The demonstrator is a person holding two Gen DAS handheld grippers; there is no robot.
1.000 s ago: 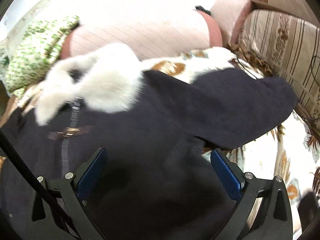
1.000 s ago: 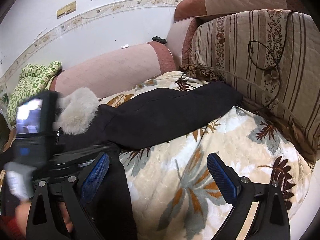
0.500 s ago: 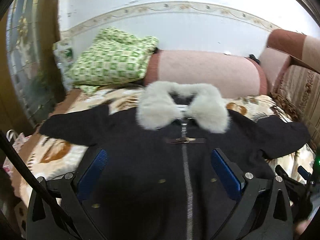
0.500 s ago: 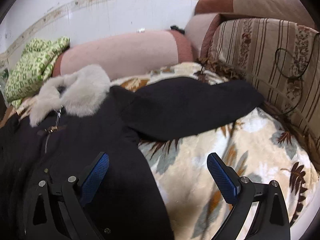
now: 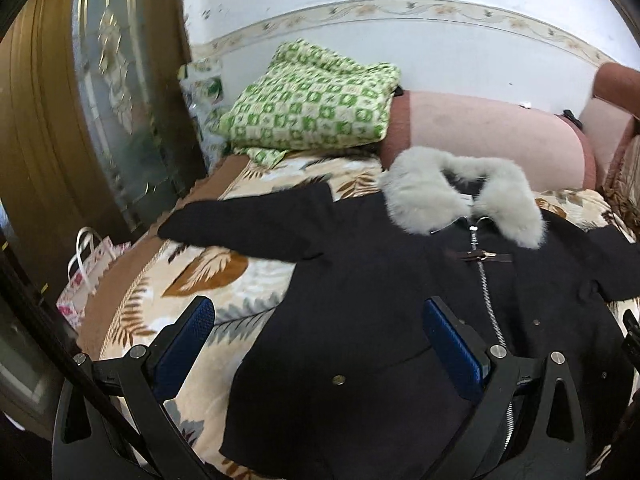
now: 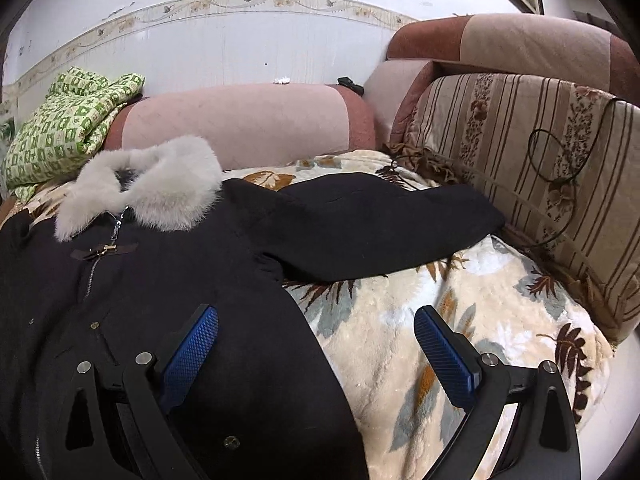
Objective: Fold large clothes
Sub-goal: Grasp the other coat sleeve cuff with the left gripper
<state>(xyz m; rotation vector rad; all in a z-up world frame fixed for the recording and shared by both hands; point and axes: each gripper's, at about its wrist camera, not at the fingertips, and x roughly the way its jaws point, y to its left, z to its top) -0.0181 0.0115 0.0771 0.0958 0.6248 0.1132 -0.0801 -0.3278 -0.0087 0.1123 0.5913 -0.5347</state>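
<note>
Black coat (image 5: 360,280) flat on leaf-print blanket (image 6: 400,340), both hand-held grippers empty.

Black coat (image 5: 372,288) lies flat, front side up, on the leaf-patterned blanket (image 5: 208,280). Zip closed; brown toggle strap fastened across the chest. Grey fur collar (image 5: 460,200) sits at the blanket's far edge. Both sleeves (image 6: 380,228) spread outward over the blanket, unfolded.

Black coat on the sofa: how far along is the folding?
Done: the black coat lies flat, front up and zipped, fur collar at the top, both sleeves spread. In hand: nothing; the left gripper and right gripper are open above it. Left: every fold, sleeves first.
</note>
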